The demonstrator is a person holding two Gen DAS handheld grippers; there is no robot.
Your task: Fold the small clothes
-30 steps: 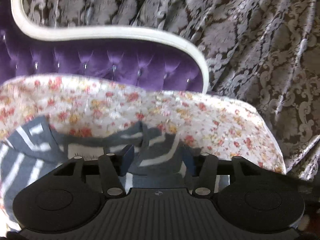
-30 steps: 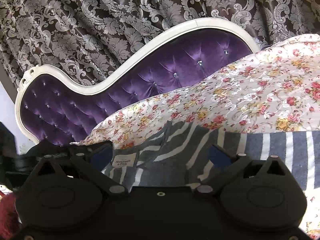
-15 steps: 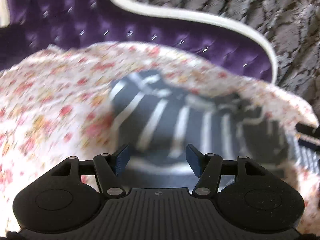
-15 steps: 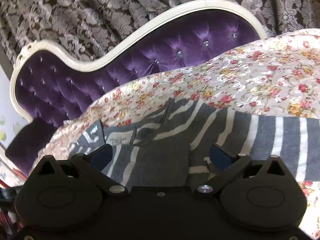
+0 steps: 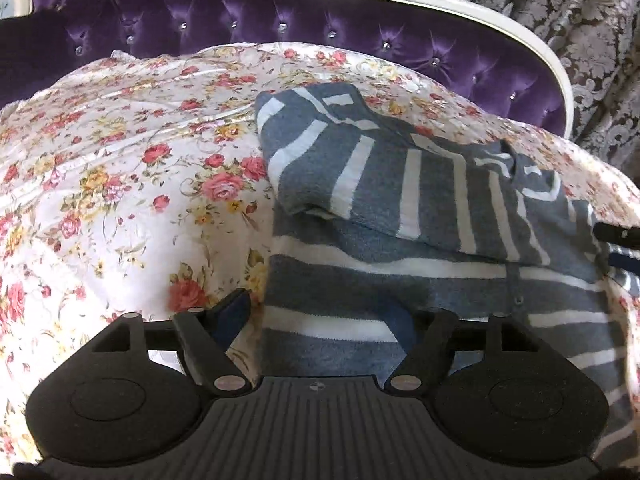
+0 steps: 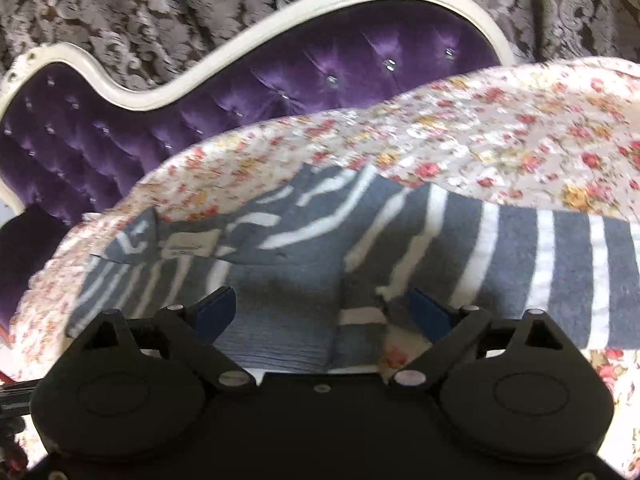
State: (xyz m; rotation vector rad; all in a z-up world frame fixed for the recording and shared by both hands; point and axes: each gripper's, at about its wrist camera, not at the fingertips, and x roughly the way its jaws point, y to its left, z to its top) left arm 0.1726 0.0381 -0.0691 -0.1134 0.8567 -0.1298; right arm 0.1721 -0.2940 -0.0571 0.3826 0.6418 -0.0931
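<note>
A grey sweater with white stripes [image 5: 420,216] lies on the floral sheet [image 5: 132,184], one sleeve folded across its body. My left gripper [image 5: 320,316] is open and empty, hovering over the sweater's near left edge. In the right wrist view the same sweater [image 6: 304,248] lies spread, its neck label to the left. My right gripper [image 6: 324,312] is open and empty, just above the sweater's near hem and sleeve cuff. The tip of the right gripper [image 5: 618,240] shows at the right edge of the left wrist view.
The floral sheet [image 6: 500,136] covers a seat with a purple tufted back [image 5: 280,16] and a curved white frame [image 6: 248,44]. Patterned grey curtains [image 5: 580,20] hang behind. The sheet drops off at the right edge.
The left gripper has let go of the sleeve, swung left and pulled back; the sleeve now lies folded over the body. The right gripper has risen slightly and stays open.
</note>
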